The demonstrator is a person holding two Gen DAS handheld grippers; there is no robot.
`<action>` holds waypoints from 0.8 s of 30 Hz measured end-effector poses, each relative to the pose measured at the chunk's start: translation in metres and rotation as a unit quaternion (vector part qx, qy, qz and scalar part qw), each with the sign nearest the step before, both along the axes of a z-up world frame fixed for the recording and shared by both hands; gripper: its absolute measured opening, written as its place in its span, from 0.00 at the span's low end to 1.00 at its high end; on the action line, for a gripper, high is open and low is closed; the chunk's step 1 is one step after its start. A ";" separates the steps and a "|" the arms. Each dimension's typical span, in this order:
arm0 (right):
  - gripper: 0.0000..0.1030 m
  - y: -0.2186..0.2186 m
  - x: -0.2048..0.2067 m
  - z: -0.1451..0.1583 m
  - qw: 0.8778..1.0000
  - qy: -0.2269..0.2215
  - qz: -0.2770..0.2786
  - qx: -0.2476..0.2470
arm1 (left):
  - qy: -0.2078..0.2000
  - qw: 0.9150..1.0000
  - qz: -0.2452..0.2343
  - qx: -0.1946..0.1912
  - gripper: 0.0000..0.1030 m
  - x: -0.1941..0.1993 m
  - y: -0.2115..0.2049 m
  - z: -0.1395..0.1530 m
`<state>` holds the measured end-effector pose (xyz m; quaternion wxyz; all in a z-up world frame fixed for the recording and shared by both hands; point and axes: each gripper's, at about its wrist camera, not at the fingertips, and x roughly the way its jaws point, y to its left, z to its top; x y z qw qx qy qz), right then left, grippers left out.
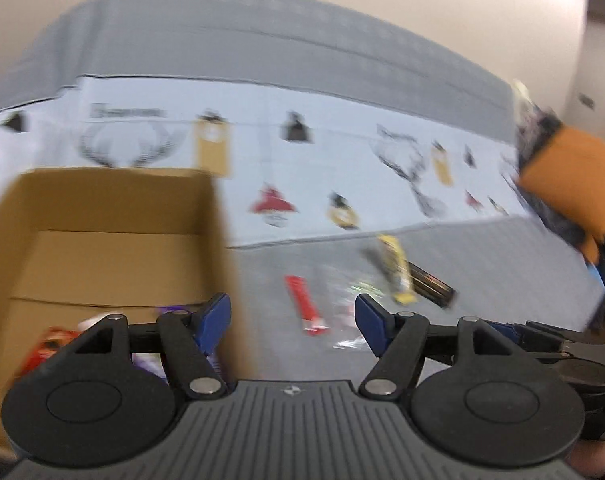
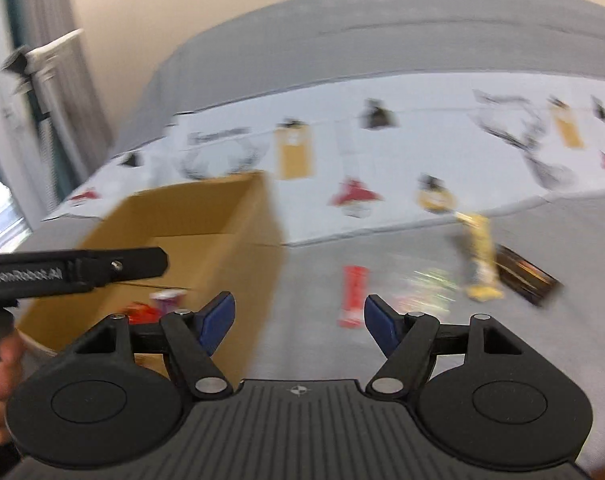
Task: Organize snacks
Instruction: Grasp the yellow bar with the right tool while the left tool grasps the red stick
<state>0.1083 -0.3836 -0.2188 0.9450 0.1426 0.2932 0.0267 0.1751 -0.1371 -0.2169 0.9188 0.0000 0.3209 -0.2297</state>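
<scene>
Hovering above the grey bench (image 2: pixel 502 360), the left gripper (image 1: pixel 292 322) and right gripper (image 2: pixel 298 322) both have jaws released and empty. Loose snacks lie right of the cardboard box (image 2: pixel 206 240): a red bar (image 2: pixel 353 296), a clear packet (image 2: pixel 422 284), a yellow packet (image 2: pixel 480 256) overlapping a dark bar (image 2: pixel 526 274). Risks: motion blur may spoil aim; gripping the overlapped pair could drag both; the clear packet may slip; the two grippers, close together, could collide.
</scene>
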 end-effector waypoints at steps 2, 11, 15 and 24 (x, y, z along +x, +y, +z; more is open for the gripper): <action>0.71 -0.028 -0.012 -0.011 1.000 -0.001 -0.023 0.013 | 0.001 1.000 -0.022 0.012 0.71 0.002 -0.029 -0.007; 0.53 -0.117 0.016 -0.045 0.998 0.017 -0.056 0.017 | 0.077 0.993 0.023 0.082 0.42 0.086 -0.116 -0.076; 0.48 -0.139 0.065 -0.063 0.998 0.038 -0.053 0.010 | 0.147 0.983 0.053 0.095 0.32 0.141 -0.124 -0.111; 0.44 -0.150 0.150 -0.110 0.997 0.079 -0.015 -0.003 | 0.180 0.978 0.063 0.082 0.15 0.173 -0.114 -0.145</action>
